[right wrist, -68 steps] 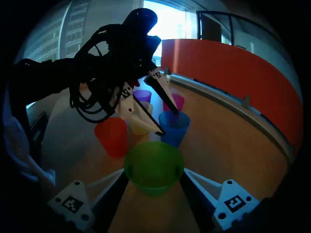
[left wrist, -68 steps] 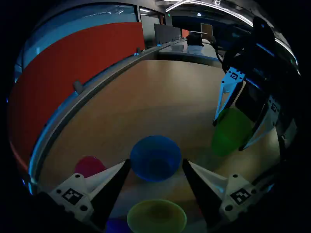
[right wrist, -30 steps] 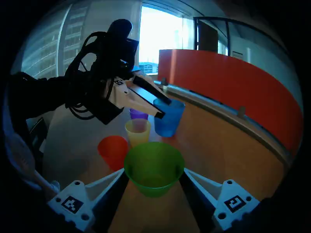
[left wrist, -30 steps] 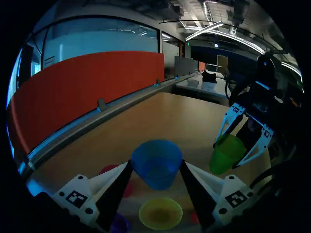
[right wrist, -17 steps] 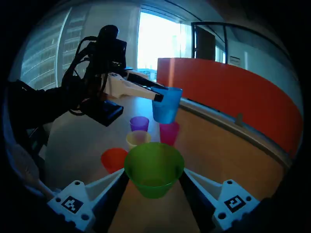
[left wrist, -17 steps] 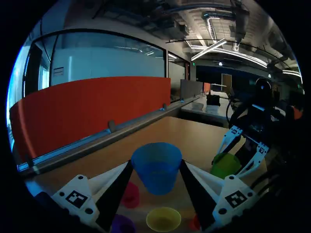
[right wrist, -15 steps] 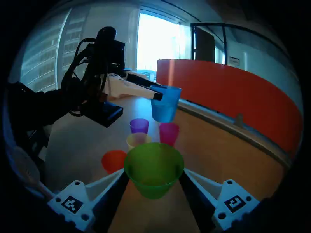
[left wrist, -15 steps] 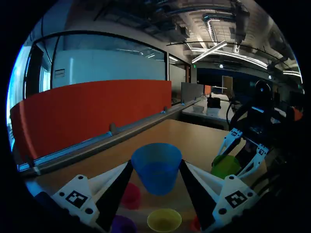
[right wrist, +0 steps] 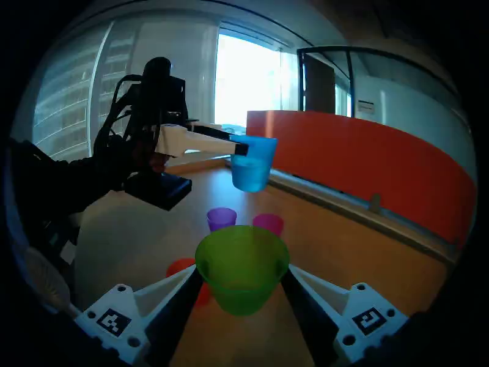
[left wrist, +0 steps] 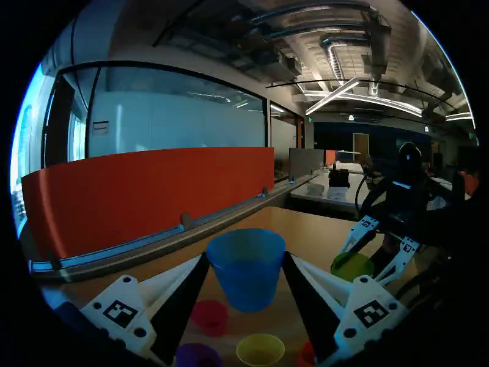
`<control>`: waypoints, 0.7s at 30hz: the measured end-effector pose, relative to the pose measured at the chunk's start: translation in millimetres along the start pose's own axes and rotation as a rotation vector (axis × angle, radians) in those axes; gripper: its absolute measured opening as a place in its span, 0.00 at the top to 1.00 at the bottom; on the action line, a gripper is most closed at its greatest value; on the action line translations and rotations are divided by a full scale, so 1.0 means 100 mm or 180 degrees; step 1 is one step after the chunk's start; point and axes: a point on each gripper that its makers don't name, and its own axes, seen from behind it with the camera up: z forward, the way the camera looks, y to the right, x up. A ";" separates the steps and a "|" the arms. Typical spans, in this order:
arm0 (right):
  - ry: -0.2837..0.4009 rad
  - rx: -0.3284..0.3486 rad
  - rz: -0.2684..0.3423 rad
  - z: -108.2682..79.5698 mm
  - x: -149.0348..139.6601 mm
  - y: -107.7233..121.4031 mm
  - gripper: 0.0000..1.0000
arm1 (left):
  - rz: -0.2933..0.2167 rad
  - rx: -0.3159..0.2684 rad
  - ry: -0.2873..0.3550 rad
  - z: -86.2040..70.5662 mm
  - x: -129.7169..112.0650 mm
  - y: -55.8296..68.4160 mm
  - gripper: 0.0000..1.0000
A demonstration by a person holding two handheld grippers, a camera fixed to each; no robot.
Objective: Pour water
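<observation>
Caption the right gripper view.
Right gripper grips a green plastic cup; left gripper holds a blue plastic cup aloft.

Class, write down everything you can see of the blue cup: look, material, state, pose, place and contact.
The blue cup is a translucent, plastic-looking tumbler, tapering from a wide open rim to a narrower base. It is upright, held clear above the table by the left hand-held gripper, whose two fingers press its sides. A darker lower band suggests it is partly filled.
</observation>
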 end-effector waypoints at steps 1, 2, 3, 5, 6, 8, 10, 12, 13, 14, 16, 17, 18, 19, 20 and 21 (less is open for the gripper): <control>0.0028 -0.0002 -0.0003 0.00 0.03 -0.01 0.10 | 0.0002 0.0004 0.0008 -0.01 0.01 0.00 0.13; 0.0054 -0.0004 -0.0006 0.01 0.05 -0.01 0.10 | 0.0003 0.0007 0.0015 -0.02 0.02 0.00 0.13; 0.0080 -0.0006 -0.0009 0.01 0.08 -0.01 0.10 | 0.0004 0.0010 0.0021 -0.03 0.03 0.00 0.13; 0.0141 -0.0017 -0.0009 0.02 0.12 -0.02 0.10 | -0.0004 0.0006 0.0039 -0.05 0.04 0.01 0.13; 0.0170 -0.0023 -0.0009 0.02 0.14 -0.02 0.10 | -0.0008 0.0004 0.0048 -0.06 0.05 0.01 0.13; 0.0221 -0.0030 0.0001 0.03 0.17 -0.02 0.10 | -0.0014 0.0000 0.0058 -0.08 0.06 0.02 0.13; 0.0272 -0.0030 0.0010 0.04 0.21 -0.02 0.10 | -0.0014 0.0001 0.0063 -0.10 0.07 0.02 0.13; 0.0320 -0.0023 0.0017 0.04 0.25 -0.03 0.10 | -0.0009 0.0008 0.0065 -0.11 0.07 0.01 0.13; 0.0345 -0.0026 0.0019 0.04 0.26 -0.03 0.11 | -0.0008 0.0014 0.0067 -0.12 0.07 0.01 0.13; 0.0367 -0.0028 0.0021 0.04 0.28 -0.03 0.10 | -0.0007 0.0020 0.0068 -0.13 0.07 0.00 0.13; 0.0406 -0.0034 0.0022 0.05 0.31 -0.03 0.10 | -0.0012 0.0027 0.0074 -0.14 0.07 -0.01 0.14; 0.0420 -0.0036 0.0022 0.05 0.32 -0.03 0.10 | -0.0018 0.0028 0.0078 -0.14 0.07 -0.01 0.14; 0.0434 -0.0039 0.0021 0.06 0.33 -0.04 0.10 | -0.0024 0.0029 0.0082 -0.14 0.06 -0.01 0.14; 0.0445 -0.0046 0.0021 0.07 0.33 -0.04 0.10 | -0.0029 0.0029 0.0086 -0.15 0.06 -0.02 0.14; 0.0454 -0.0051 0.0020 0.07 0.34 -0.03 0.10 | -0.0033 0.0029 0.0090 -0.15 0.06 -0.02 0.14; 0.0464 -0.0057 0.0020 0.08 0.35 -0.03 0.10 | -0.0038 0.0028 0.0094 -0.16 0.06 -0.02 0.14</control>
